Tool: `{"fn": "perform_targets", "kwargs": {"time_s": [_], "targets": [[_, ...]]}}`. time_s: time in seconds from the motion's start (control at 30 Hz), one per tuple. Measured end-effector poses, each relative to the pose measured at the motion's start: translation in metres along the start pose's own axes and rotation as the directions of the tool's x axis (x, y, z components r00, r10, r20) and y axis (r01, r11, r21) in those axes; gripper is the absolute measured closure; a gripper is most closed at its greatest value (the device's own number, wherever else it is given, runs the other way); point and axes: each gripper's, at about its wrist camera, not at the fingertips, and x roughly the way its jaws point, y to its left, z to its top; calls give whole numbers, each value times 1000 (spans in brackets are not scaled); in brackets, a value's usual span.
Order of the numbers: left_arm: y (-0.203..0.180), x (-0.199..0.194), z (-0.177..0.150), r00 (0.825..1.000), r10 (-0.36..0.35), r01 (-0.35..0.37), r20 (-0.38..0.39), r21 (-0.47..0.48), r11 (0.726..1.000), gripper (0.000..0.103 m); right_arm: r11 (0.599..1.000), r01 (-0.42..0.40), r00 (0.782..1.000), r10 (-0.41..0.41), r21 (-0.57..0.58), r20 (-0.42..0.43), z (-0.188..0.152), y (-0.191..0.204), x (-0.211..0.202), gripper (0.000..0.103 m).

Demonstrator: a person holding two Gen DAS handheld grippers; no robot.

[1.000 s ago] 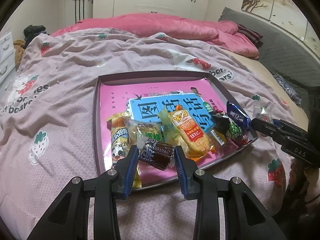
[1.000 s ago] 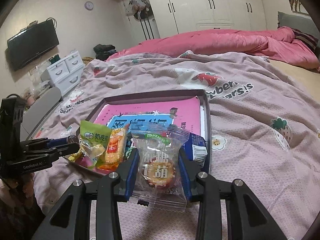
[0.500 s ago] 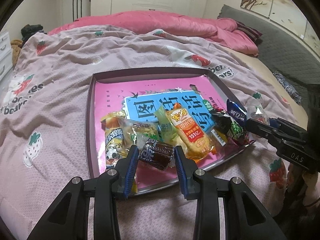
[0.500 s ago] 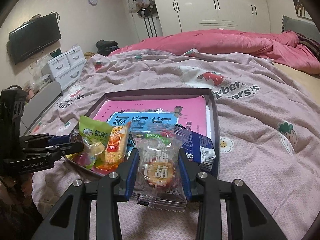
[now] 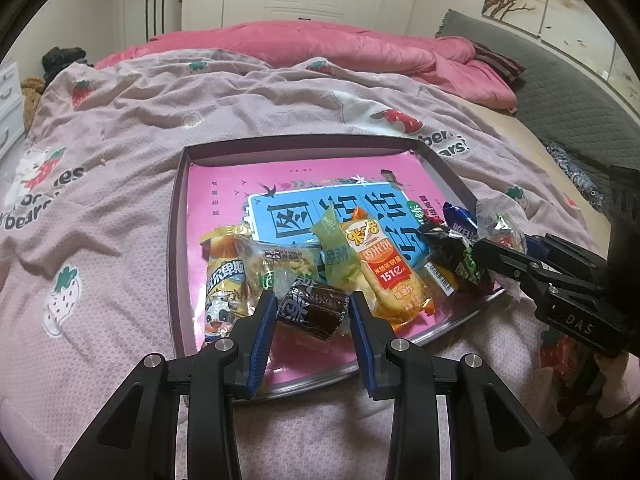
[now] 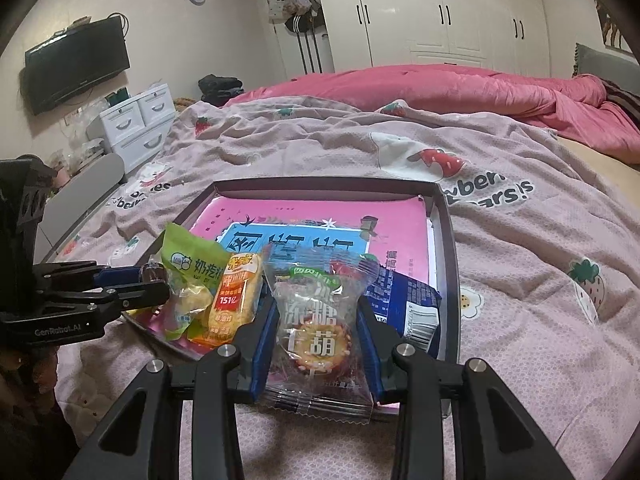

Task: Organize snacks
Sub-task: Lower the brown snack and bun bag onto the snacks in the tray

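Note:
A shallow dark-rimmed tray (image 5: 178, 216) with a pink and blue book inside lies on the bed. Several snack packs are piled at its near edge, among them an orange rice-cracker pack (image 5: 382, 268) and a green pack (image 6: 192, 268). My left gripper (image 5: 314, 312) is shut on a dark brown wrapped snack (image 5: 314, 310) and holds it over the tray's near edge. My right gripper (image 6: 318, 338) is shut on a clear packet with a round orange candy (image 6: 318, 342), at the tray's near right corner. The right gripper also shows in the left wrist view (image 5: 500, 248).
The tray rim (image 6: 448, 248) rests on a pink strawberry-print blanket (image 5: 120, 160). A pink duvet (image 5: 320, 48) lies at the back. A white drawer unit (image 6: 136, 124) and a wall TV (image 6: 76, 64) stand on the left. A blue snack pack (image 6: 408, 304) lies by the tray's right rim.
Both grippers have risen slightly and drawn back a little with their snacks still held. The pile on the tray has not moved.

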Motion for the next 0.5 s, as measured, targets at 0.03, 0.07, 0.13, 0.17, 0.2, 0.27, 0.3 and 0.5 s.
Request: {"fn": "perform_targets", "kwargs": {"time_s": [0.03,0.07,0.13,0.17,0.2,0.27,0.3,0.5], "targets": [[0,0,0,1000,0,0,-1,0,1000,65,1000,1,1000,-1,0,0,0,0,0,65],[0,1,0,1000,0,0,-1,1,1000,65,1000,10,1000,-10,-2,1,0,1,0,64],[0,2,1,1000,0,0,-3,0,1000,65,1000,31,1000,-31,-1,-6,1,-1,2,64],[0,3,1,1000,0,0,-3,-1,1000,65,999,31,999,-31,8,-8,1,-4,3,64],[0,3,1,1000,0,0,-3,0,1000,65,999,25,1000,-25,29,-10,1,-8,4,64],[0,3,1,1000,1,-1,-3,0,1000,65,999,28,1000,-28,46,-12,1,-12,5,64],[0,3,1,1000,0,0,-3,-1,1000,65,998,30,999,-29,48,-13,1,-13,5,64],[1,4,1,1000,1,-1,-3,-2,1000,65,999,32,999,-32,40,-14,0,-14,6,64]]}}
